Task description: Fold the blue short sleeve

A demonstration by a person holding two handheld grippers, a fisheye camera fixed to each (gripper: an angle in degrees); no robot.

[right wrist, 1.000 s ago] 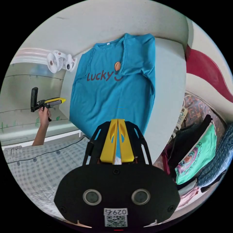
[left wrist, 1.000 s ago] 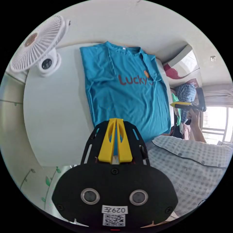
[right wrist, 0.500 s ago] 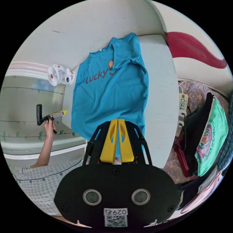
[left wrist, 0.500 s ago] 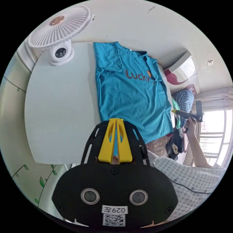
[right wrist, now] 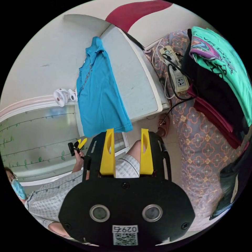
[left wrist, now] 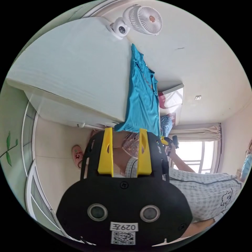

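Your left claw (left wrist: 122,151) and right claw (right wrist: 126,151) gape empty below the blue shirt (right wrist: 99,92) on the surface (left wrist: 78,71); fan (left wrist: 145,17) behind, clothes pile (right wrist: 218,76) beside.

Blue shirt (right wrist: 101,97) — soft matt cloth; table (left wrist: 78,68) — smooth, matt.

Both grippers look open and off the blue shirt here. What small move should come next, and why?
Probably bring both open grippers, left gripper and right gripper, up to the blue shirt's hem, which hangs over the table edge nearest them. Neither holds cloth.
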